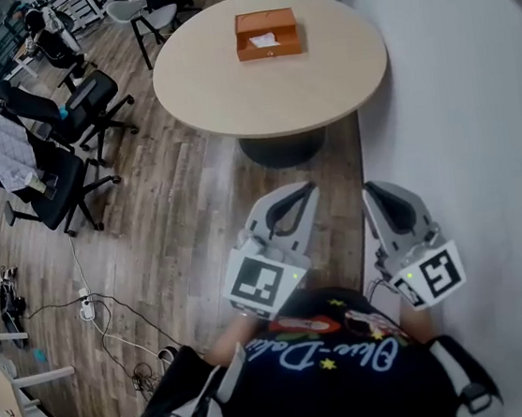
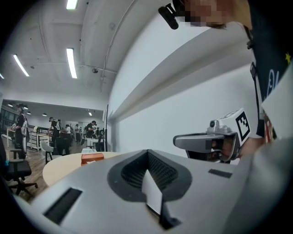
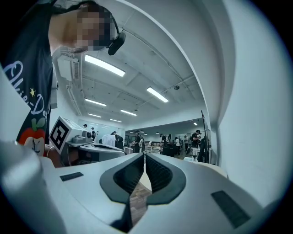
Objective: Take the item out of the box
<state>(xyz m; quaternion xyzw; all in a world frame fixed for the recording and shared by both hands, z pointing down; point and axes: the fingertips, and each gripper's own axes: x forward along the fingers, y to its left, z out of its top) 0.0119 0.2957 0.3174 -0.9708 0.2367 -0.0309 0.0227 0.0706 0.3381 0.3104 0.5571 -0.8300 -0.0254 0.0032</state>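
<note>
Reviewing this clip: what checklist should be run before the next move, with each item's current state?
1. Box on the table, open: ok.
2. White item visible inside the box: ok.
3. Left gripper and right gripper empty: ok.
4. Jaws open for a grasp: not ok, both pairs shut.
5. Grippers near the box: not ok, both short of the table.
6. Item's graspable edge: cannot tell, too small.
</note>
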